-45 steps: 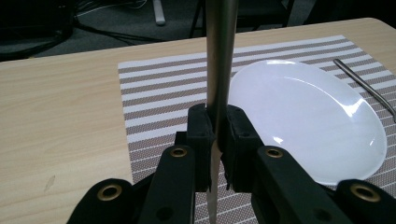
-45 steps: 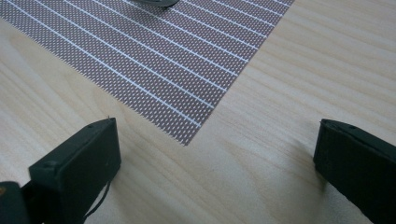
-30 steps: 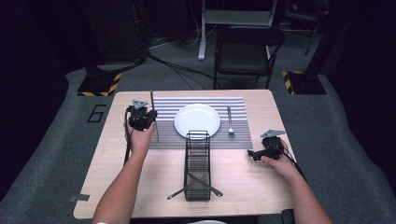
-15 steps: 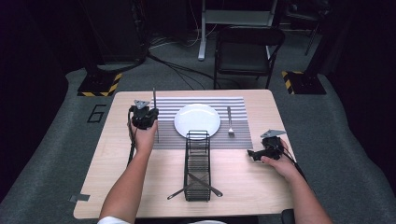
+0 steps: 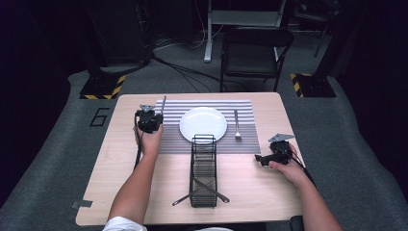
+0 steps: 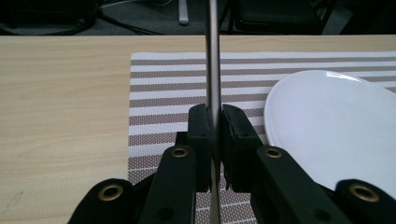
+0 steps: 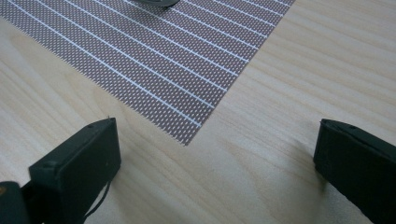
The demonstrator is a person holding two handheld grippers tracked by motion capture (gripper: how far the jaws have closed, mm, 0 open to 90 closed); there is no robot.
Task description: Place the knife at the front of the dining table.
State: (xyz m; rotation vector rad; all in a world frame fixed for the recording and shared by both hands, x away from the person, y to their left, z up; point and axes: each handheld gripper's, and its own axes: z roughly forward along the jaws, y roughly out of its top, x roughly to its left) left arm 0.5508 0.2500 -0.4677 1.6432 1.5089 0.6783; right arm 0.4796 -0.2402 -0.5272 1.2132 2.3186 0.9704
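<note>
The right gripper (image 5: 263, 159) is resting near the table's (image 5: 120, 187) right edge, jaws spread wide over bare wood. Farther off, the left gripper (image 6: 214, 122) is pinching a thin metal utensil (image 6: 213, 60) above the striped placemat (image 6: 163, 88), just beside the white plate (image 6: 331, 121).

I can't tell what the thin metal piece (image 6: 213, 56) is: my left gripper (image 6: 214, 122) pinches it edge-on, its top runs off the picture, and its bottom end is hidden behind the black jaws. From the high view it is only a tiny dark stick (image 5: 163, 104) (knife or something else, I can't say). The white plate (image 6: 336, 126) is cut off at the right edge in the left gripper view. In my right gripper view, a dark curved thing (image 7: 152, 2) peeks in at the top edge, too little to name. In the wire rack (image 5: 204, 166), two crossed utensils (image 5: 202, 190) are too small to name.
</note>
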